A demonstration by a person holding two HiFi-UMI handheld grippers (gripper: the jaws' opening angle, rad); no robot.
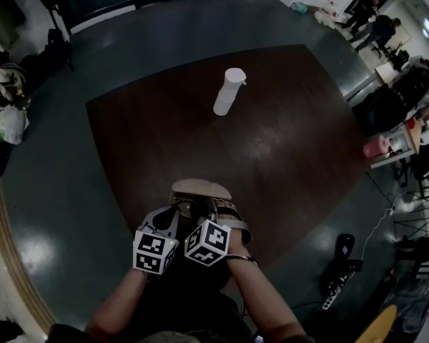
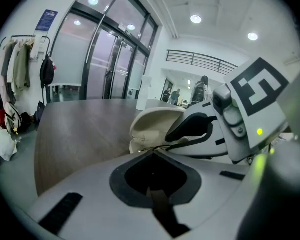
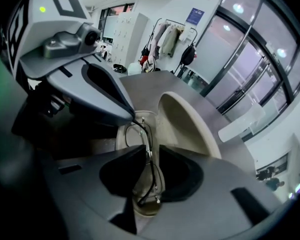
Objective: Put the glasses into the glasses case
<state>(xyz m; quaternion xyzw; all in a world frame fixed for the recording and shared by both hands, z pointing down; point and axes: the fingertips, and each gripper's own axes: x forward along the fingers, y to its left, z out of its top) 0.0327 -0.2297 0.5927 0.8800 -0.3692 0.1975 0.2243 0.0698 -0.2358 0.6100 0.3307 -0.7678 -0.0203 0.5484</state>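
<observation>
1. The left gripper (image 2: 151,151) is being held low over the near edge of the dark wooden table (image 1: 286,141), its jaws being pressed together at the tips on a thin wire part of the glasses (image 3: 137,137)
2. The glasses are being cradled in the bottom half of the open beige glasses case (image 1: 200,189), which is being rested on the table just ahead of both marker cubes, its lid being kept raised on the far side
3. The right gripper (image 3: 151,156) is being held just beside the left one and over the case, its jaws being kept a narrow gap apart with the middle of the frame running between them
4. A white bottle (image 1: 229,91) is being left standing farther back on the table, well apart from the case
5. Two people (image 1: 375,27) are being seen standing at the room's far right corner
</observation>
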